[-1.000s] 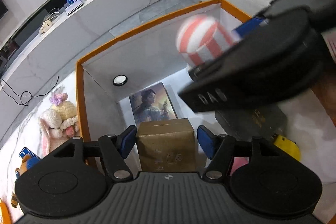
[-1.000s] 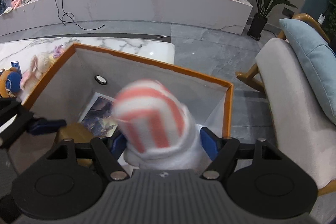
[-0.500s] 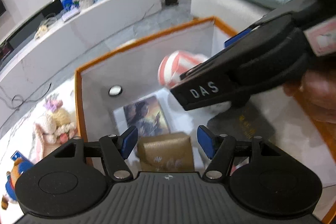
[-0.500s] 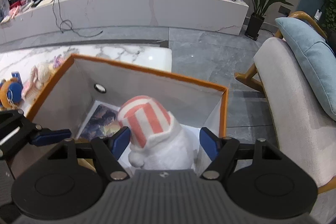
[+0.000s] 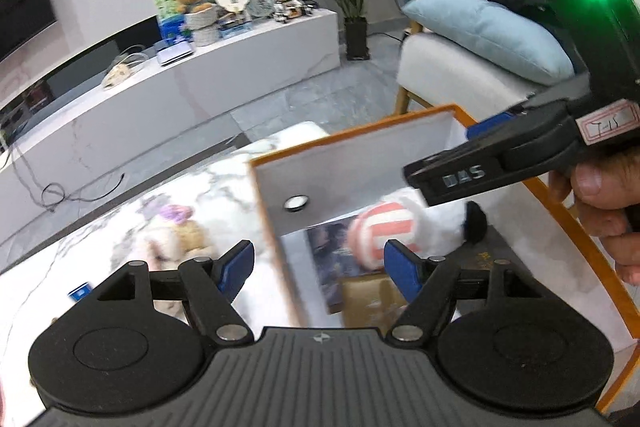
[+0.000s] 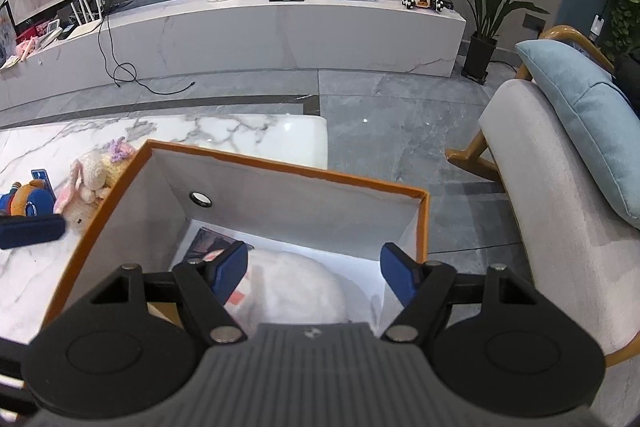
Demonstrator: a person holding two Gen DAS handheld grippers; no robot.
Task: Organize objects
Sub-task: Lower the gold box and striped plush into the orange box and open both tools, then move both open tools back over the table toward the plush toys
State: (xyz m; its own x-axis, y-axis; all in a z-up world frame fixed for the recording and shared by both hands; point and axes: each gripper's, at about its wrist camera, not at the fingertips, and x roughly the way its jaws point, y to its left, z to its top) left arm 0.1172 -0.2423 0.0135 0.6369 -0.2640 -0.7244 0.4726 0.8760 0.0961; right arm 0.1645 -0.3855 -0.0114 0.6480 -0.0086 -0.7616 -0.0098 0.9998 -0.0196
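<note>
- The orange-rimmed box stands on the marble table; every place below is told from this box.
- Inside the box lies a white plush doll with a pink-and-white striped hat, on its side on the floor of the box; in the right wrist view it shows as a white fluffy mass with a bit of the striped hat at its left.
- Under and beside the doll on the box floor are a dark picture card, a brown carton nearer the camera, and a dark flat thing to the right.
- The left gripper hangs above the box's left wall, its jaws opening and wide, with nothing pressed between them; the carton lies below, untouched.
- The right gripper hangs over the box above the doll, jaws fairly wide; its pads do not press on the doll.
- In the left wrist view the right gripper's black body reaches across the box from the right, held by a hand.
- Outside the box's left wall, on the table, lie crocheted plush toys and, farther left, an orange-and-blue toy.
</note>
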